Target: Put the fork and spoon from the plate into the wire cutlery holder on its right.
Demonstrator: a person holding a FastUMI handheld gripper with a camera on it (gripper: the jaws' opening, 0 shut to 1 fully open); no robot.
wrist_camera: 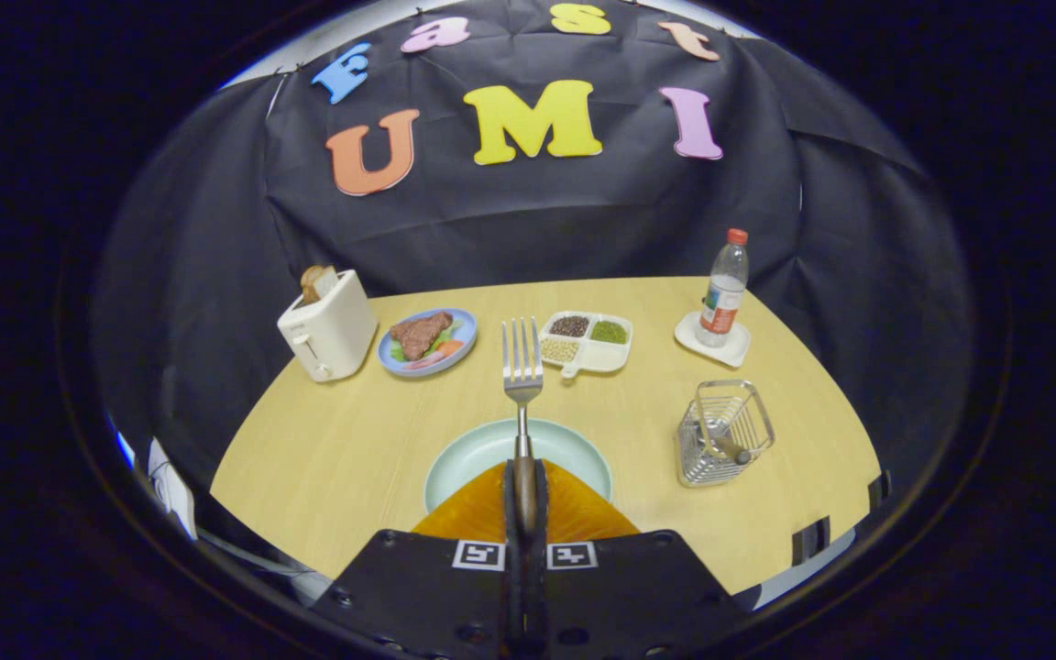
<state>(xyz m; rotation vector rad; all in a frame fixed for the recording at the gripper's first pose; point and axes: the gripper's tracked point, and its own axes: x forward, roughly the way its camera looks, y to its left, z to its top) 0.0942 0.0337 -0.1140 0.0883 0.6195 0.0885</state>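
Fork pinched in the claw above the plate.

The tabletop (354, 449) carries the pale green plate (482, 449) just under the claw (525, 490), whose fingers press on the fork (522, 367) handle, tines pointing ahead. The wire cutlery holder (725, 433), right of the plate, has a brown-handled utensil inside.
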